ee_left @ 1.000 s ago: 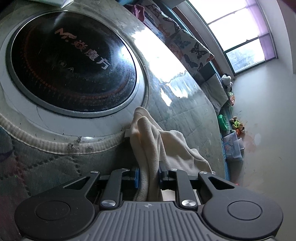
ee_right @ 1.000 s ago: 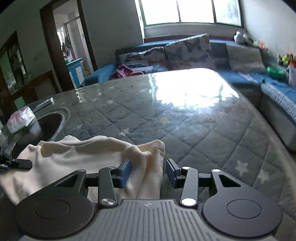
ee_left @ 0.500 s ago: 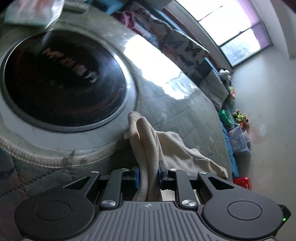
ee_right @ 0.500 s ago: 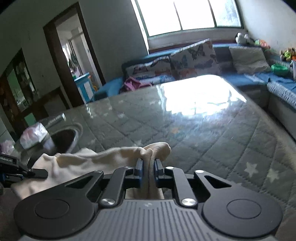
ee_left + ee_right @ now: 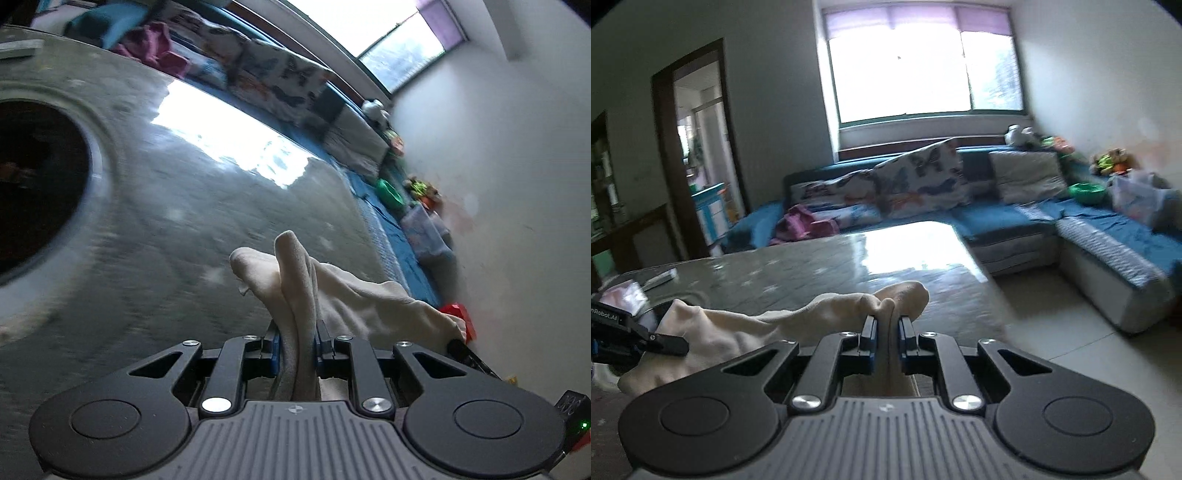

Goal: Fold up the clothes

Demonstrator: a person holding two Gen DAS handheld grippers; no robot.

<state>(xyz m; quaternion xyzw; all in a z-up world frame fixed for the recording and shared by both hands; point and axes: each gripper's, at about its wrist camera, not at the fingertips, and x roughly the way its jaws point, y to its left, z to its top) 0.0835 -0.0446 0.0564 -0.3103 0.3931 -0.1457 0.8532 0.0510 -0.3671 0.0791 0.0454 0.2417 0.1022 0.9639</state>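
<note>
A blue sofa (image 5: 1015, 221) runs under the window behind the quilted table (image 5: 820, 269) with its dark round inset (image 5: 33, 184). Above that table I hold a cream cloth (image 5: 768, 325) stretched between my claws. My left claw (image 5: 296, 345) is clenched on one bunched corner, and my right claw (image 5: 887, 338) is clenched on the opposite corner.
</note>
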